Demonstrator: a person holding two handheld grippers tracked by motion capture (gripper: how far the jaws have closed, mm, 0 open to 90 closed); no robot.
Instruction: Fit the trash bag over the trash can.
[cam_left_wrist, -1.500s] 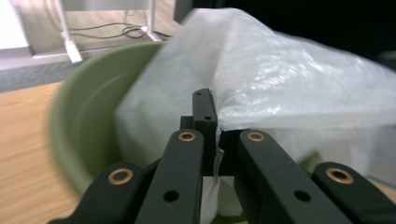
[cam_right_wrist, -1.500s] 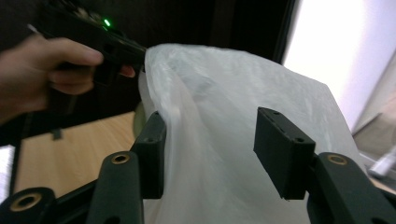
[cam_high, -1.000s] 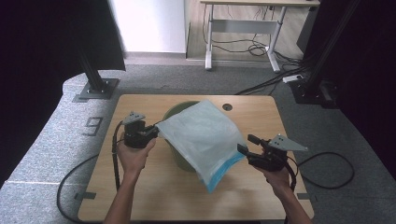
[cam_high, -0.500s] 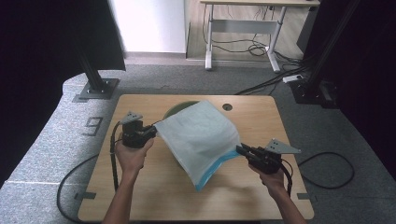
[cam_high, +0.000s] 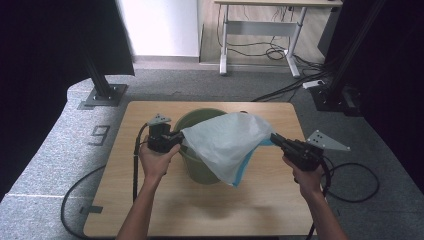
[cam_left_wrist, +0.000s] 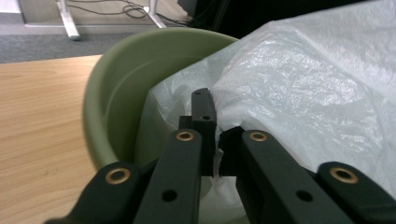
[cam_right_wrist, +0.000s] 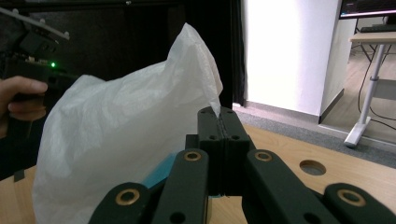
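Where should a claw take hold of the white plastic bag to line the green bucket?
By its thin rim, from the sides. The white plastic bag hangs limp over the green bucket, so opposite edges give flat film to pinch; left claw and right claw are shut on them, stretching the bag.

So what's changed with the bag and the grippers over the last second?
The right hand-held gripper has just closed its jaws on the white plastic bag's edge and lifted it, so the bag now hangs stretched over the green bucket. The left hand-held gripper stayed clamped on the opposite edge, shifting slightly. The bucket and wooden table are unchanged.
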